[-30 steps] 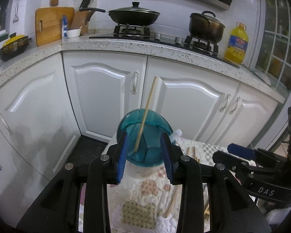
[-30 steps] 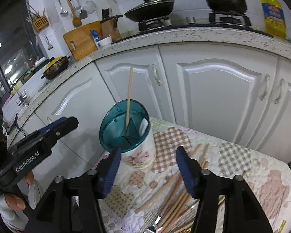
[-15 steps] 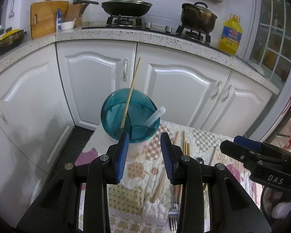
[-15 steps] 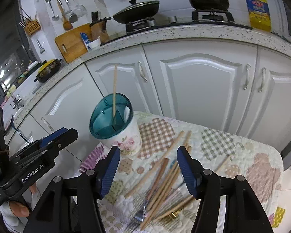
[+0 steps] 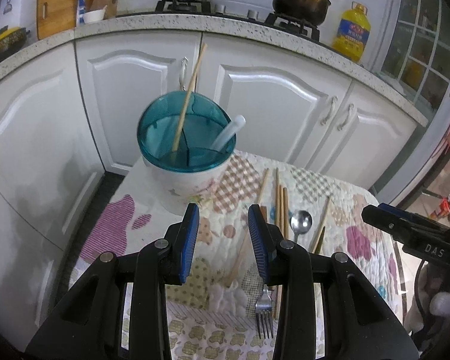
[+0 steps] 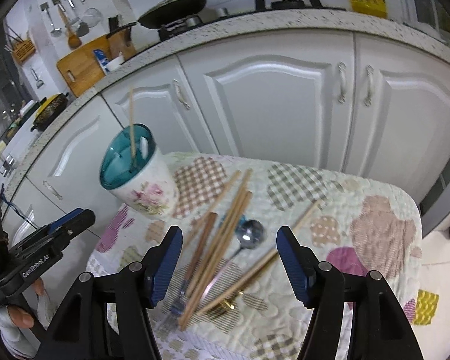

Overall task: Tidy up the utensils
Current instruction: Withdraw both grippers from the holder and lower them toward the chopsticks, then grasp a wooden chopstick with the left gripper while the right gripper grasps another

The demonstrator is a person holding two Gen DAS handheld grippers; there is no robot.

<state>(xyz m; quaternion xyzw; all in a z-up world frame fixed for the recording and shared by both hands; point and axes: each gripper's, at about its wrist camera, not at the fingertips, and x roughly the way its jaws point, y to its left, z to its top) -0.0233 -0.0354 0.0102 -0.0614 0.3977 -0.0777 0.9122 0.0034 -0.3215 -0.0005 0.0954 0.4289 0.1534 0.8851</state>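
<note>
1. L gripper (image 5: 223, 240): jaws part open, narrow gap, nothing held. Hovers above the quilted cloth (image 5: 357, 210), near side of the holder.
2. R gripper (image 6: 229, 258): jaws wide apart, empty, above the loose pile.
3. Utensil holder (image 6: 144, 186) (floral cup, teal divided insert) sits at far-left corner of the cloth; holds one chopstick (image 5: 189, 96) leaning far-right and a white plastic handle (image 5: 228, 133).
4. Still loose on the cloth: chopstick bundle (image 6: 222, 240), metal spoon (image 6: 249, 235), fork (image 5: 264, 312), one stray chopstick (image 6: 288, 240) to the right.
5. Risks, judged: chopsticks overlap each other and the spoon handle, so a wide grab may take several or scatter them; thin sticks can roll or slip from the pads; cloth is soft, low pinch could snag it.
6. Holder is near the table's left and far edges, so a bump on insertion could tip it off; the leaning chopstick may get knocked.
7. Room: right half of the cloth mostly bare, gd for approach; cabinets (image 6: 273, 105) close on far side.
</note>
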